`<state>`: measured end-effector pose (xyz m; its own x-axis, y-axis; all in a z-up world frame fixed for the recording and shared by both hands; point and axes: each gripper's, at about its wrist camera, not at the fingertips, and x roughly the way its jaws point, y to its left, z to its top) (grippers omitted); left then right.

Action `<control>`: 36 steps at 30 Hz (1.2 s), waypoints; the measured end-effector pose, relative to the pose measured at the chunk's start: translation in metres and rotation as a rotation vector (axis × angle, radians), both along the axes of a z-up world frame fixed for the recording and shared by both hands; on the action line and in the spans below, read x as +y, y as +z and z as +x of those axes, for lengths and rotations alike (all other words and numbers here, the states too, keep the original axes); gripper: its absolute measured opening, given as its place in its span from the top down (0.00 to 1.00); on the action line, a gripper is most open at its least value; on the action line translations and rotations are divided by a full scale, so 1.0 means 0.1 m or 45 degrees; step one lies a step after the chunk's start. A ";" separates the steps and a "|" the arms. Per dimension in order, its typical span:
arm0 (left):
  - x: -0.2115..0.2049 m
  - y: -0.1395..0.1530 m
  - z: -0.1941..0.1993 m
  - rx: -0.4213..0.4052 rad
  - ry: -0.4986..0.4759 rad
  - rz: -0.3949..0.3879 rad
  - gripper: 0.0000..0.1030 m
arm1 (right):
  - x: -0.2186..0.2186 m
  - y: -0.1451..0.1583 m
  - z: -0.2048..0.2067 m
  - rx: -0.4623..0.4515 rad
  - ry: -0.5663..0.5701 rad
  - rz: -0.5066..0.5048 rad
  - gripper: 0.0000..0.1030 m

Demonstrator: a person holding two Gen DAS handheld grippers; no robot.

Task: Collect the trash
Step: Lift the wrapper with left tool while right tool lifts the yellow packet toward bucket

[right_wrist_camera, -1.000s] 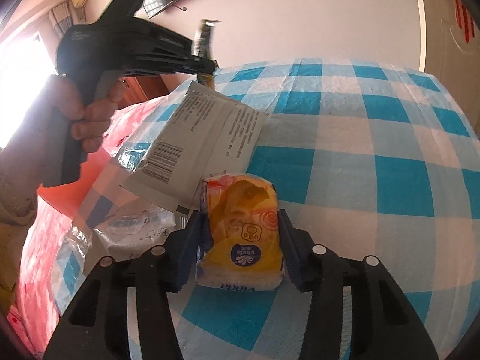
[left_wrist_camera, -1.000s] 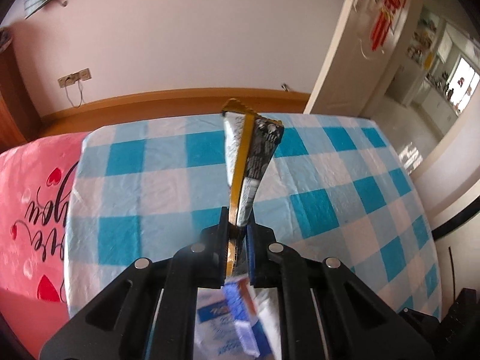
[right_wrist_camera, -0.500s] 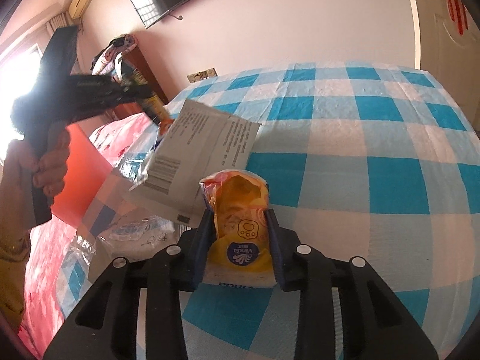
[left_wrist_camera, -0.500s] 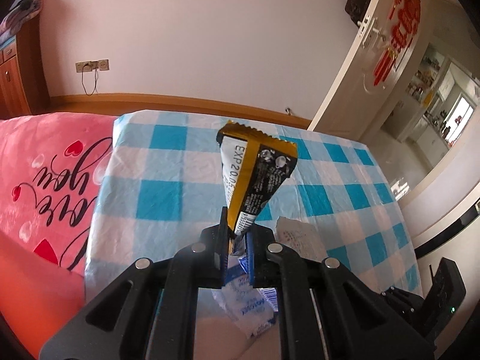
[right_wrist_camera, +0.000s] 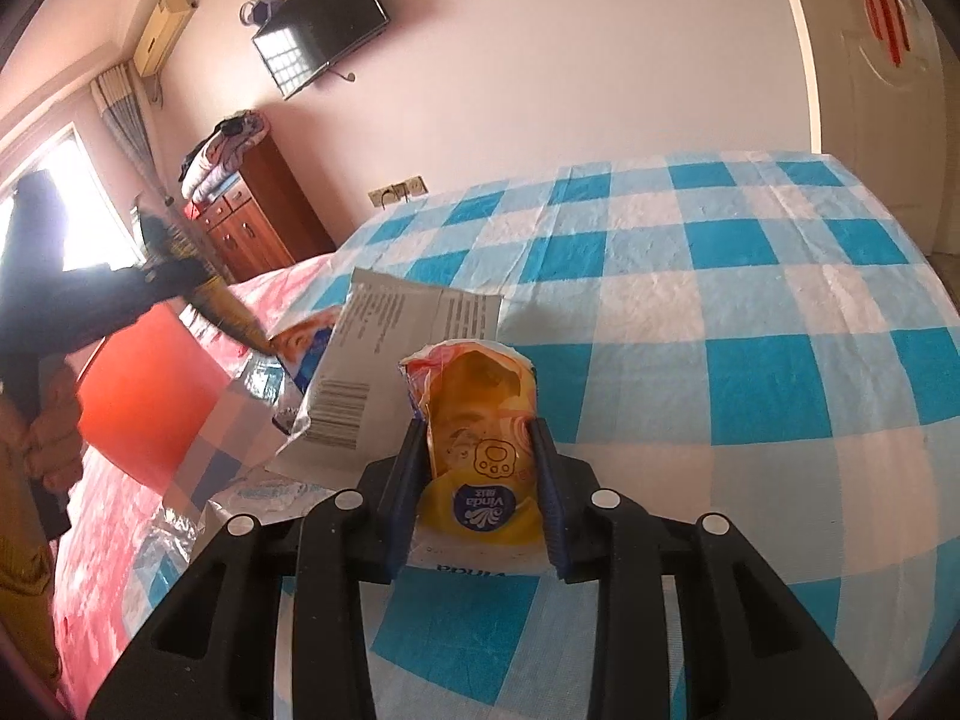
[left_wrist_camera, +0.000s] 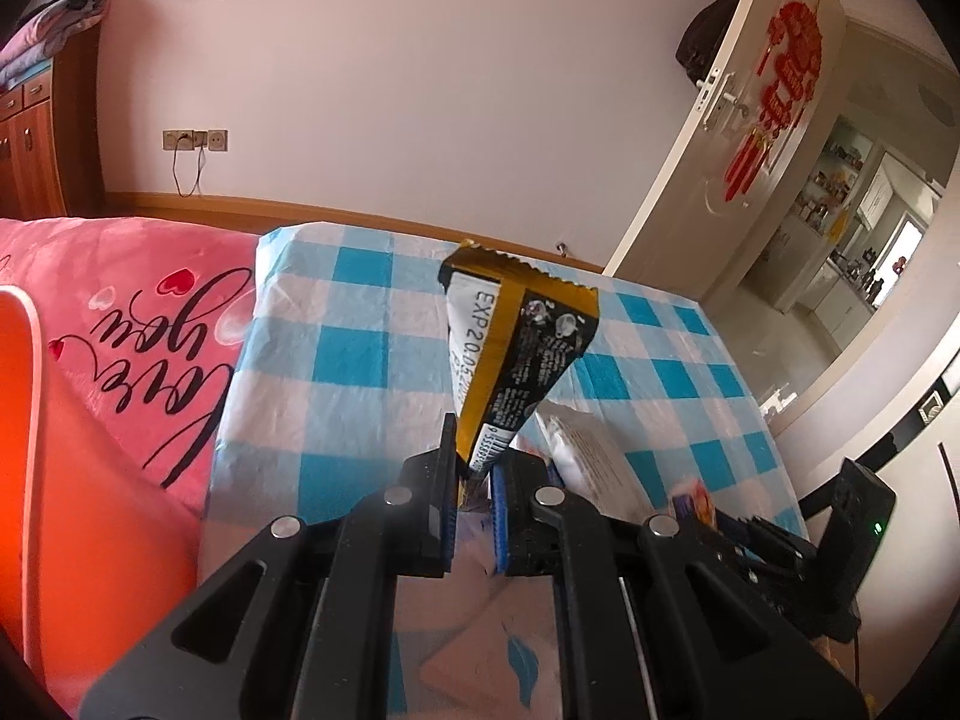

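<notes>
Wrapper | clamped upright in left fingers | tissue pack clamped in right fingers | over checked cloth

Black-gold wrapper upright, pinched in left tool; yellow tissue pack clamped in right tool.

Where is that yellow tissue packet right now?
In the right wrist view, the yellow tissue packet sits clamped in the right gripper, beside the white wrapper on the checked cloth.
</notes>
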<state>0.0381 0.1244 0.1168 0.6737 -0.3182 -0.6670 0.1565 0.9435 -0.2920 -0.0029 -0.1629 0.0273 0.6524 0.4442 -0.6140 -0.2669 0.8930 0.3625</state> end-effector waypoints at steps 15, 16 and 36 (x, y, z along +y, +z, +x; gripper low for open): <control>0.23 -0.02 -0.68 -0.021 -0.049 -0.096 0.90 | 0.11 0.14 -0.13 0.020 -0.029 0.051 0.66; 0.23 -0.02 -0.70 -0.021 -0.051 -0.104 0.90 | 0.12 0.16 -0.14 0.020 -0.027 0.054 0.66; 1.02 0.52 -1.34 -0.268 0.098 -0.194 0.90 | 1.38 1.17 -0.30 -0.069 0.336 0.149 0.66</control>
<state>-0.0958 0.2269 0.1690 0.8185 -0.3467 -0.4581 0.1582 0.9026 -0.4004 -0.0327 -0.0244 0.1447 0.5354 0.6685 -0.5162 -0.5059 0.7432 0.4379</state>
